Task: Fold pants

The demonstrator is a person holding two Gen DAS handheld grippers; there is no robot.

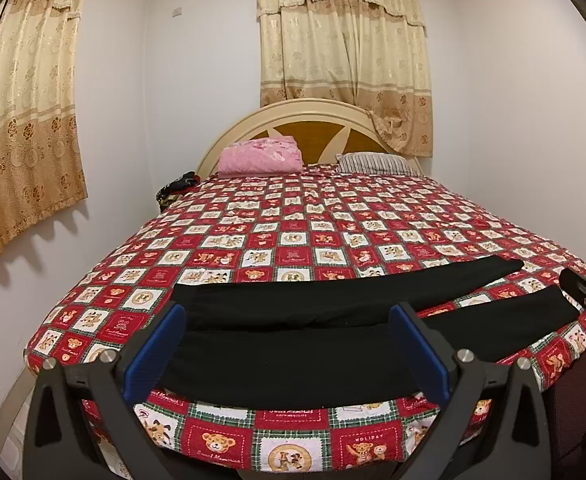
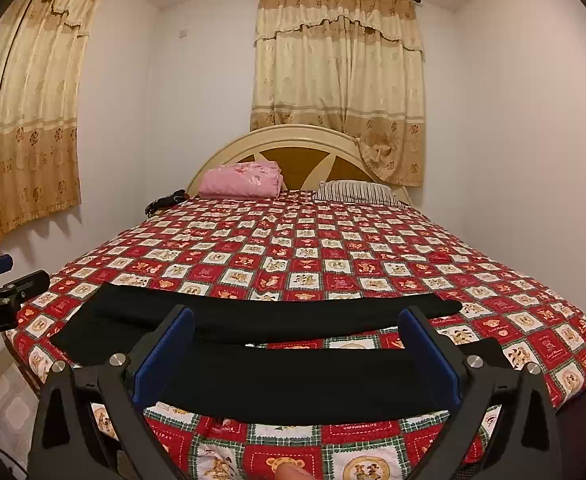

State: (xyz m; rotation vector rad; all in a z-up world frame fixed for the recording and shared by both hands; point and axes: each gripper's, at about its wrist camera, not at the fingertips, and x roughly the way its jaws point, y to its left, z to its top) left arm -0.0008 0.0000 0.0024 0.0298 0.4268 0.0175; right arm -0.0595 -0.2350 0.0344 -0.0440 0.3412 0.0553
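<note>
While both cameras face the headboard, each catches things the other misses.
Pants: black fabric pants lie flat across the near edge of the red-and-white teddy-bear patchwork bedspread, legs spread toward 3 o'clock with a strip of quilt between them.
Left tongs: the left black gripper with blue pads is released, jaws wide, hovering over the waist end; nothing sits between the pads.
Right tongs: the right black gripper with blue pads is likewise spread wide, above the near leg, gripping nothing.
Left view only: the right gripper's side at 3 o'clock, by the near leg's cuff.
Right view only: the left gripper's side at 9 o'clock, and a skin-toned patch at 6 o'clock, possibly a fingertip.
Both views: folded pink blanket and striped pillow at 12 o'clock against the cream arched headboard; beige floral curtains behind.
</note>
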